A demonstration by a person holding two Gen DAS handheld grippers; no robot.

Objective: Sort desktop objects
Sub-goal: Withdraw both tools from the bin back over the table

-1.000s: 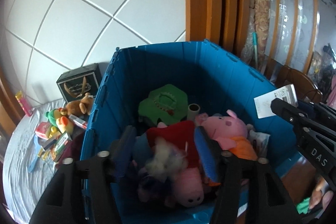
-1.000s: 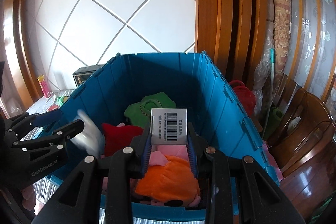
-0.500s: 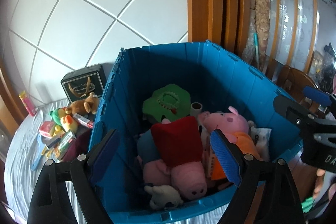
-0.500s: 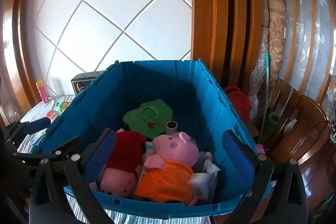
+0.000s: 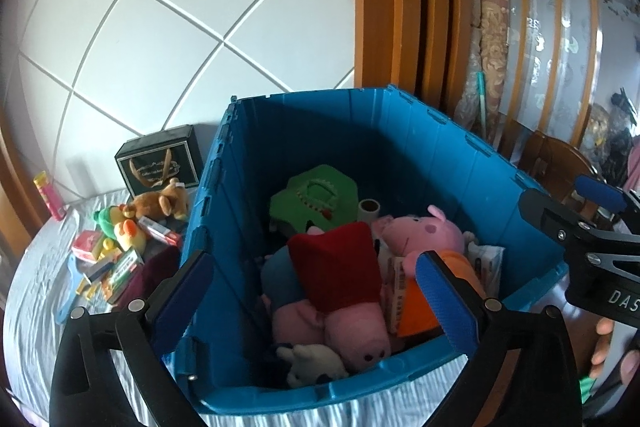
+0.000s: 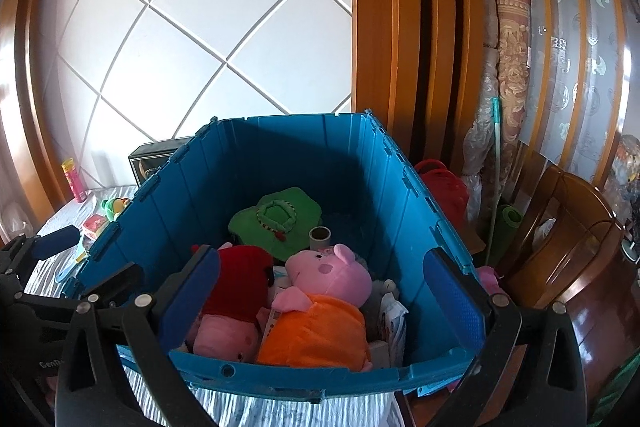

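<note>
A blue plastic crate (image 5: 436,131) (image 6: 280,143) stands on the cloth-covered table. It holds a pink pig plush in orange (image 6: 320,307) (image 5: 424,231), a pig plush in red (image 5: 336,279) (image 6: 240,279), a green plush (image 5: 314,201) (image 6: 276,219), a small white plush (image 5: 316,369), a cardboard tube (image 6: 319,235) and white boxes. My left gripper (image 5: 316,295) is open and empty above the crate's near edge. My right gripper (image 6: 324,299) is open and empty above the crate's near edge.
Left of the crate lie a brown plush (image 5: 162,201), a green-yellow toy (image 5: 116,227), several small boxes (image 5: 116,265) and a black gift box (image 5: 160,161). A pink tube (image 5: 48,197) stands at the far left. A wooden chair (image 6: 568,251) stands to the right.
Both grippers opened and let go: the white plush and the white barcode box dropped into the crate. Both grippers have pulled back and up from it.
</note>
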